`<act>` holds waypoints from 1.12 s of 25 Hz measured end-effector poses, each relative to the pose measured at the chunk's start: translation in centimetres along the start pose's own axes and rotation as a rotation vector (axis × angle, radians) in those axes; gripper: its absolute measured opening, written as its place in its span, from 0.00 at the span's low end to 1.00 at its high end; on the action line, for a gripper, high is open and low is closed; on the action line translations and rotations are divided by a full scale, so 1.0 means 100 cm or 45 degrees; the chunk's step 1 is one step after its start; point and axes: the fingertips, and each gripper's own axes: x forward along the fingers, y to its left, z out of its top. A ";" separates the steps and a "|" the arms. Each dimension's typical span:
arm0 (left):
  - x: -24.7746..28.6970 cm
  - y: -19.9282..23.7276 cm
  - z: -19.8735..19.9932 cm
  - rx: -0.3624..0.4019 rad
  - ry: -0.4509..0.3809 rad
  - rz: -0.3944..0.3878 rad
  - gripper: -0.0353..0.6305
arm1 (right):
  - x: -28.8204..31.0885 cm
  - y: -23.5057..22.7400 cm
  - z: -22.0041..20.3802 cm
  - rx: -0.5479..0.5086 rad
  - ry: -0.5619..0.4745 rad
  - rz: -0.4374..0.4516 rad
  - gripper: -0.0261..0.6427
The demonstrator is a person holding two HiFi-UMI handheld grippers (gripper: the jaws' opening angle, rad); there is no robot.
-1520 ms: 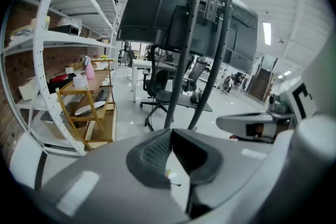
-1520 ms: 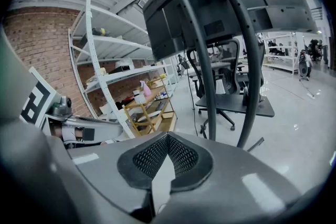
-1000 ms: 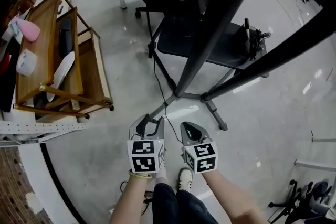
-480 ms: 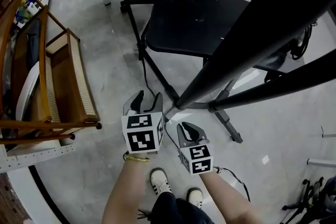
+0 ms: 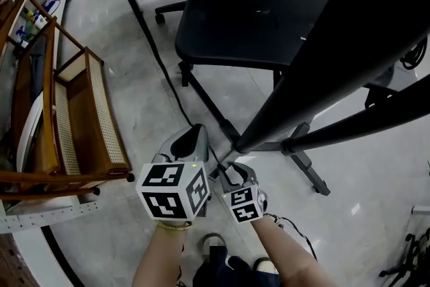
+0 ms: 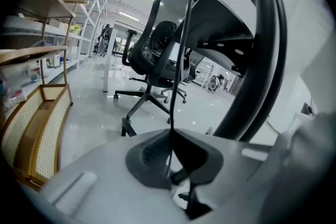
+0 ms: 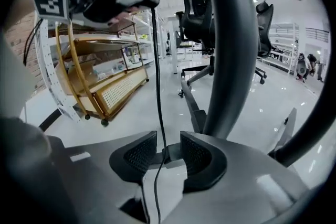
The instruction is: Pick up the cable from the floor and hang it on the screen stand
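My left gripper (image 5: 191,138) is clenched on the cable (image 7: 159,86). It pinches the thin black line between its pads, and the line rises out of them toward the top of the left gripper view. My right gripper (image 5: 238,171) sits lower, close by the foot of the screen stand (image 5: 322,57). Its jaws stand apart and the cable only runs loose through the gap, near one pad.

There is no tabletop here, only the floor (image 5: 376,165), so I place things by the stand. I think slip is the main risk, because one pinch on so thin a cable may let it slide if I pull hard. The slack below could also catch on the stand's legs or the office chair (image 5: 255,17) just behind. And if the right jaws close off-centre, they could miss the cable.
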 end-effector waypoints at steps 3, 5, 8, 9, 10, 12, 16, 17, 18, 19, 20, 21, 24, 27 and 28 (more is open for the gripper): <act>-0.002 -0.008 0.002 0.021 -0.026 -0.036 0.07 | 0.023 0.009 -0.013 -0.026 0.031 0.010 0.24; -0.003 -0.014 0.004 0.047 -0.043 -0.062 0.07 | 0.035 0.009 -0.020 -0.050 0.038 -0.023 0.21; -0.005 -0.017 0.003 0.095 -0.052 -0.071 0.07 | 0.042 0.002 -0.024 -0.038 0.029 -0.098 0.06; -0.006 -0.017 0.002 0.108 -0.053 -0.065 0.07 | 0.040 0.002 -0.025 -0.029 0.025 -0.105 0.06; -0.010 -0.017 0.002 0.111 -0.058 -0.062 0.07 | 0.035 0.002 -0.026 -0.022 0.019 -0.108 0.06; -0.023 -0.023 0.009 0.097 -0.080 -0.065 0.07 | 0.013 -0.001 -0.023 -0.013 -0.010 -0.125 0.06; -0.077 -0.065 0.053 0.094 -0.135 -0.083 0.07 | -0.082 -0.022 0.007 0.087 -0.112 -0.196 0.06; -0.095 -0.081 0.070 0.087 -0.150 -0.097 0.07 | -0.114 -0.030 0.019 0.122 -0.141 -0.217 0.06; -0.113 -0.097 0.088 0.075 -0.168 -0.115 0.07 | -0.148 -0.040 0.034 0.148 -0.170 -0.243 0.06; -0.131 -0.115 0.107 0.064 -0.188 -0.133 0.07 | -0.182 -0.050 0.050 0.162 -0.198 -0.276 0.06; -0.151 -0.132 0.128 0.057 -0.206 -0.146 0.08 | -0.217 -0.060 0.067 0.165 -0.224 -0.309 0.06; -0.171 -0.149 0.148 0.054 -0.221 -0.152 0.08 | -0.252 -0.068 0.085 0.163 -0.246 -0.339 0.06; -0.235 -0.199 0.206 0.059 -0.240 -0.130 0.08 | -0.359 -0.084 0.137 0.170 -0.278 -0.383 0.06; -0.300 -0.248 0.262 0.106 -0.276 -0.095 0.09 | -0.464 -0.097 0.191 0.154 -0.310 -0.433 0.06; -0.319 -0.263 0.285 0.117 -0.306 -0.102 0.09 | -0.496 -0.103 0.214 0.136 -0.342 -0.460 0.06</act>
